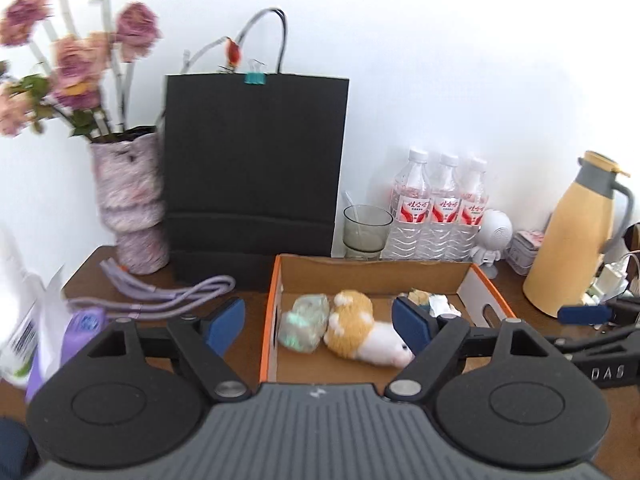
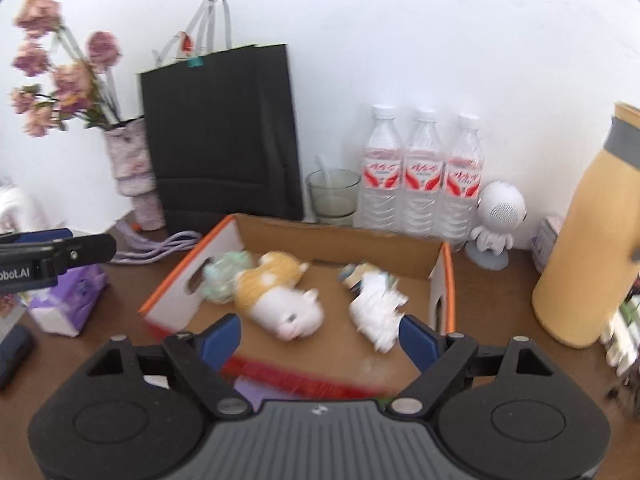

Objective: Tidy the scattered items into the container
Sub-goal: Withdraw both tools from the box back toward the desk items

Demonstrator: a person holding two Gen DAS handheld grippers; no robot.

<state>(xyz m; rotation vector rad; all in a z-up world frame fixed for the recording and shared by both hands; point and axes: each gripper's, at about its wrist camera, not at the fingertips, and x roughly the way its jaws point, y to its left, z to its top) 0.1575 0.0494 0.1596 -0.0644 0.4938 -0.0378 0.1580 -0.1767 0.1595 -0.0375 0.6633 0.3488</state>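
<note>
We are hovering both hand-held grippers, left (image 1: 320, 322) and right (image 2: 320, 336), spread apart and empty, over the orange-edged cardboard box (image 2: 340, 236) collecting the yellow-and-white plush hamster (image 2: 276, 292).

Bright, even daylight washes the far wall white; shadows are soft. Fisheye bends the edges, and motion blur smears the flowers (image 1: 72, 56) and plush toy (image 2: 280, 300).

Matt cardboard box (image 2: 340, 240) holds a fuzzy yarn toy (image 2: 276, 292); glossy plastic bottles (image 2: 422, 172) stand behind.
</note>
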